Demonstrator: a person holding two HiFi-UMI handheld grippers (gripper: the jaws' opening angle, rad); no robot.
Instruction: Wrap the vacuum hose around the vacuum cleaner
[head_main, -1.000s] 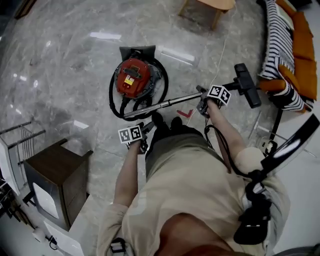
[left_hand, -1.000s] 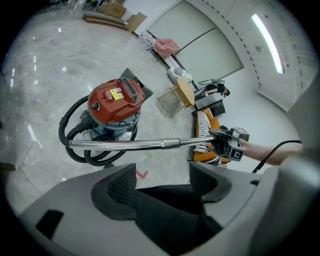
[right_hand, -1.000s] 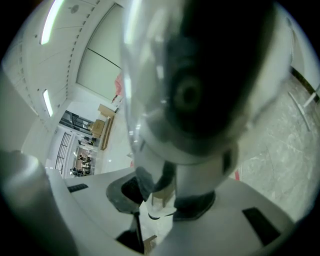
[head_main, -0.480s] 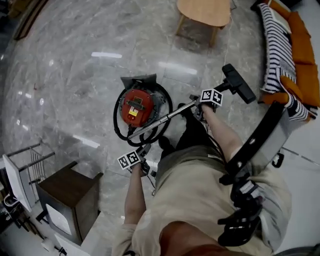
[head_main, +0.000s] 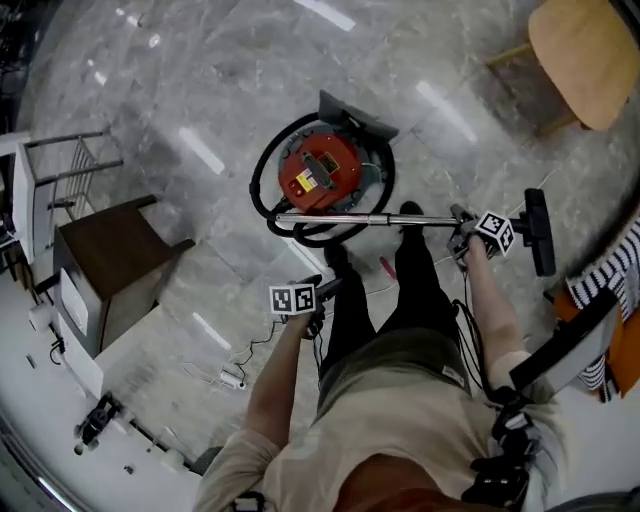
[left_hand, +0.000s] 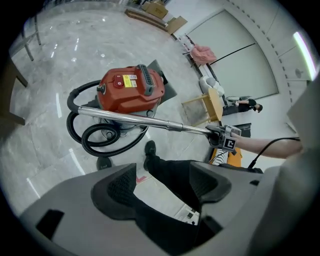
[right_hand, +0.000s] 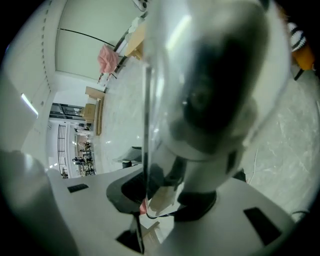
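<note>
The red vacuum cleaner (head_main: 325, 175) stands on the marble floor, its black hose (head_main: 268, 200) looped around its base. The metal wand (head_main: 370, 218) runs level across the near side of the cleaner to the black floor head (head_main: 540, 232). My right gripper (head_main: 468, 238) is shut on the wand near the floor head; in the right gripper view the wand (right_hand: 210, 75) fills the picture between the jaws of the gripper (right_hand: 170, 192). My left gripper (head_main: 303, 308) hangs open and empty nearer me; its view shows the cleaner (left_hand: 131, 90), hose loops (left_hand: 95, 142) and wand (left_hand: 145, 120) beyond the gripper (left_hand: 165, 181).
A dark wooden cabinet (head_main: 110, 260) and a metal rack (head_main: 60, 165) stand at the left. A wooden stool (head_main: 585, 55) is at the top right, striped cushions (head_main: 592, 292) at the right. A white cable and plug (head_main: 230, 378) lie by the person's legs (head_main: 345, 300).
My right gripper has swung the wand down so it lies level across the cleaner's near side. The head view has turned, so the cabinet and the stool stand elsewhere in the picture. The left gripper stays open.
</note>
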